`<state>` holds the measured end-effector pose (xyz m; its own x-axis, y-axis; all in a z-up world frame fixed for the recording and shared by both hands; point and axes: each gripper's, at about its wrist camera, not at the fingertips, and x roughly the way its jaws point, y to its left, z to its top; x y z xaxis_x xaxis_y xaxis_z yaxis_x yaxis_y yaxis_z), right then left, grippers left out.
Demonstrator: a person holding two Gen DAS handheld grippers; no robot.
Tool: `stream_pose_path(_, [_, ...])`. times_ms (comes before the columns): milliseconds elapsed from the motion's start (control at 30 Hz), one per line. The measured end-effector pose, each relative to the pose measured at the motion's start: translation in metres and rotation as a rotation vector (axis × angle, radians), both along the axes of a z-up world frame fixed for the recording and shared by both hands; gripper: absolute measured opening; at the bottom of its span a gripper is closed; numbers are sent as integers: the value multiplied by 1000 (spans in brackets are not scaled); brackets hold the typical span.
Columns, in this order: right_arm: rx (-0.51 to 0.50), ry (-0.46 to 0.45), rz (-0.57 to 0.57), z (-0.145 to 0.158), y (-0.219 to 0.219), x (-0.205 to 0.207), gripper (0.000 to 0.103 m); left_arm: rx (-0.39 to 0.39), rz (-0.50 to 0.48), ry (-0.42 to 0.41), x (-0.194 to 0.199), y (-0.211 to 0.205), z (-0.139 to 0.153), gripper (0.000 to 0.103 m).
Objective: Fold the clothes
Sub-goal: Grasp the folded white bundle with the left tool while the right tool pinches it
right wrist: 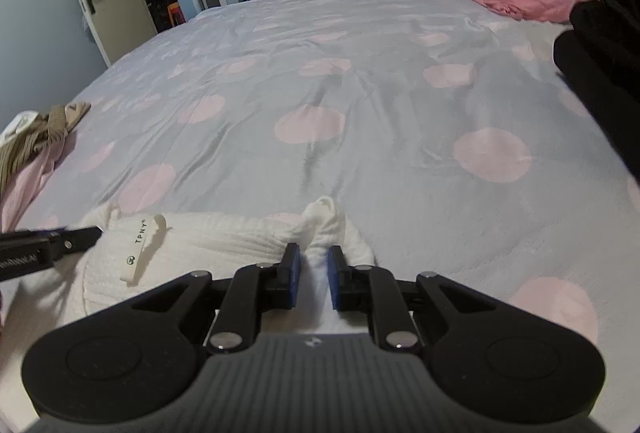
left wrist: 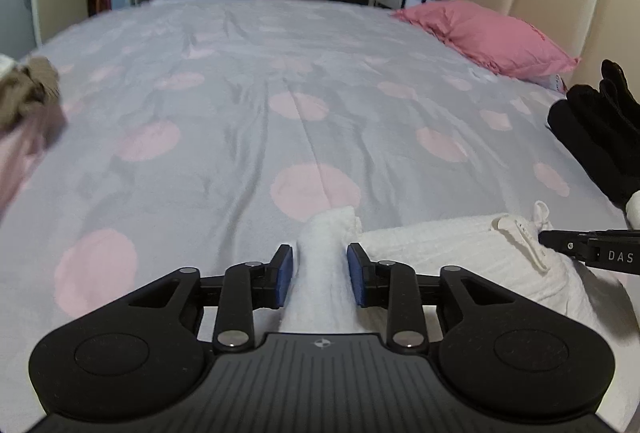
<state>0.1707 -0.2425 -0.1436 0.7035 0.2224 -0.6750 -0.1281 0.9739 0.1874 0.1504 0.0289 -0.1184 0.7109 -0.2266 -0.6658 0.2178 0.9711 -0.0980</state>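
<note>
Bedroom walls and dark wardrobe doors back a wide bed, its grey cover dotted pink. At two o'clock lies a pink pillow; at nine o'clock, a brown and pink clothes heap; at three o'clock, black garments. Nearest, at six o'clock, the white knit garment rests on the cover. Left tongs pinch one bunched corner, right tongs the other. Both bites look shallow, so soft knit could slip free and skew the fold.
</note>
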Motion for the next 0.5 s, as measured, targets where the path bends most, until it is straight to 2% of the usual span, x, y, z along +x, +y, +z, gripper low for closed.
stream_pose_path(33, [-13,-5,5,3,1,-2,18,0,6,-11,-4,1,4,31])
stream_pose_path(67, [-25,-13,11,8,2,-4,23,-5,14,-18,-7,2,9,37])
stream_pose_path(100, [-30,-25,19,13,2,-7,30,-9,22,-25,-10,4,13,44])
stream_pose_path(133, [-25,-39,26,18,1,-10,47,-17,26,-30,-10,6,18,45])
stream_pose_path(167, [-10,-54,29,24,-1,-13,52,-25,30,-35,-10,9,22,45])
stream_pose_path(267, [28,-77,0,37,-12,-21,55,-53,42,-19,-10,21,34,49])
stream_pose_path(367, [67,-70,-42,43,-31,-23,57,-136,35,44,-7,40,38,53])
stream_pose_path(500, [222,18,-95,34,-65,-22,57,-261,55,127,-3,63,28,53])
